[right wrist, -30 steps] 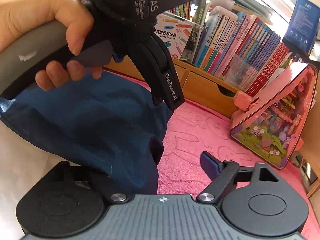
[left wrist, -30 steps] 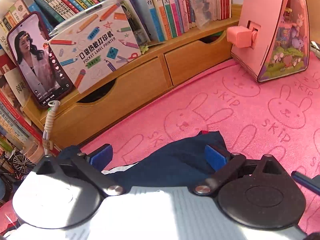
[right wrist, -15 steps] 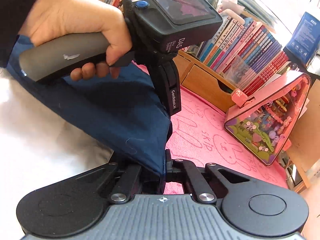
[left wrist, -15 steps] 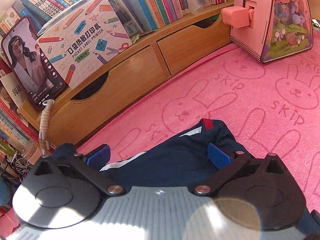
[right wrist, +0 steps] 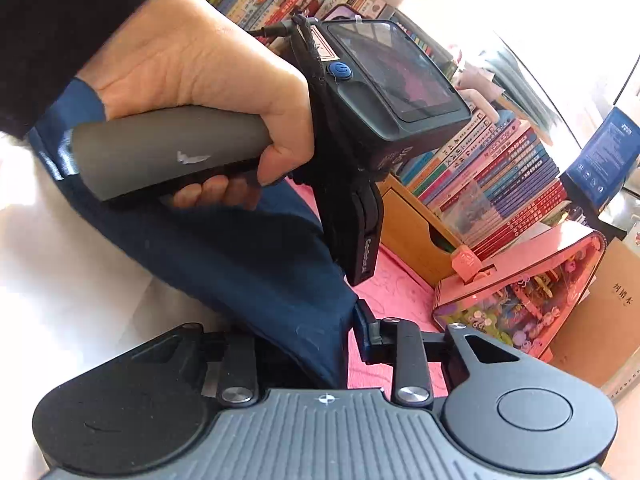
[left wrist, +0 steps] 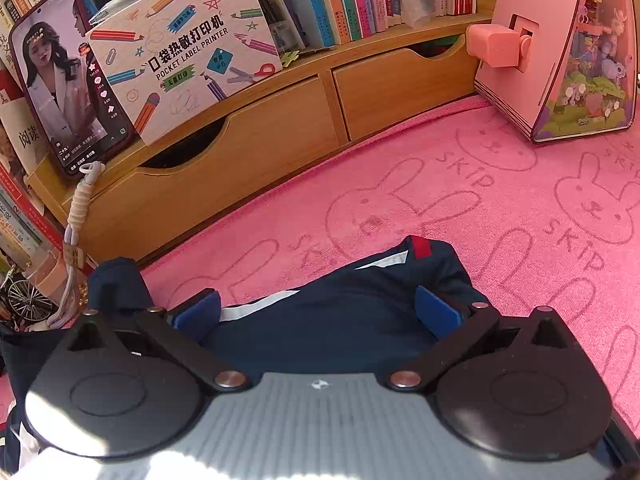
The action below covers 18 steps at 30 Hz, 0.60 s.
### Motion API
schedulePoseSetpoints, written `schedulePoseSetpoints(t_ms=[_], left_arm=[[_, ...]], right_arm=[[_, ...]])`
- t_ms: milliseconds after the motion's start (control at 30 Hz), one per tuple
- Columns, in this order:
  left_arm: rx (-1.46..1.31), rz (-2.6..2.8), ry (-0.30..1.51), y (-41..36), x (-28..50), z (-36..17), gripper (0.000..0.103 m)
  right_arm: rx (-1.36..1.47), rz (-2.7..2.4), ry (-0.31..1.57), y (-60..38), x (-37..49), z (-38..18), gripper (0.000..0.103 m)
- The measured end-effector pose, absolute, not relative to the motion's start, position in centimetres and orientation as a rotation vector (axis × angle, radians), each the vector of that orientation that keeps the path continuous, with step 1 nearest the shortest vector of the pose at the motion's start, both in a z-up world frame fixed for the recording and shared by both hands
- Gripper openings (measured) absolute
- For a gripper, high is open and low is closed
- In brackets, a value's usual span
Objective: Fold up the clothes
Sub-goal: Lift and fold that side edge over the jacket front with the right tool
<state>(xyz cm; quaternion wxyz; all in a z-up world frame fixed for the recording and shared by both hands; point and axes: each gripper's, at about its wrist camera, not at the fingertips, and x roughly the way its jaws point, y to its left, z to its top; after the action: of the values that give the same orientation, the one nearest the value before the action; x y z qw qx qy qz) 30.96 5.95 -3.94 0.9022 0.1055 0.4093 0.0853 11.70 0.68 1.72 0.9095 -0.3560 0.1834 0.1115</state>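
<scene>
- The navy garment [left wrist: 336, 320] lies on the pink surface [left wrist: 500, 216], between the wide-open jaws of the left gripper [left wrist: 316, 312].
- The right gripper [right wrist: 320, 344] jaws are opening around its edge; the fold may slip loose.

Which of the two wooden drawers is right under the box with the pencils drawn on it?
The left drawer in the left wrist view. The pencil-print box stands on the shelf directly above it, while the right drawer sits beside the pink toy house.

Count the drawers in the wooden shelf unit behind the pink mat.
2. One drawer sits under the label printer box; the other drawer is beside it, next to the pink toy house. More may be hidden beyond the frame.
</scene>
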Motion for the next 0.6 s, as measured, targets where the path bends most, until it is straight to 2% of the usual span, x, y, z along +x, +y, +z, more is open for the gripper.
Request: schedulePoseSetpoints(t_ms=[67,100,133,400,600], left_arm=[[0.213,0.171,0.847,6.1,30.9,-4.0,0.103],[0.212,0.170,0.844,6.1,30.9,-4.0,0.103],[0.212,0.169,0.840,6.1,30.8,-4.0,0.103],[0.236,0.178,0.834,5.6,30.6,-4.0,0.103],[0.248,0.191,0.808,5.3,30.1,-4.1,0.103]], right_arm=[[-0.715,0.213,0.417,1.0,13.6,1.7,0.031],[-0.698,0.205,0.439,0.9,14.4,1.7,0.010],[-0.675,0.202,0.457,0.6,14.8,1.8,0.007],[-0.850,0.087,0.406,0.4,12.3,-0.2,0.006],[-0.781,0.081,0.502,-2.1,10.8,0.1,0.004]])
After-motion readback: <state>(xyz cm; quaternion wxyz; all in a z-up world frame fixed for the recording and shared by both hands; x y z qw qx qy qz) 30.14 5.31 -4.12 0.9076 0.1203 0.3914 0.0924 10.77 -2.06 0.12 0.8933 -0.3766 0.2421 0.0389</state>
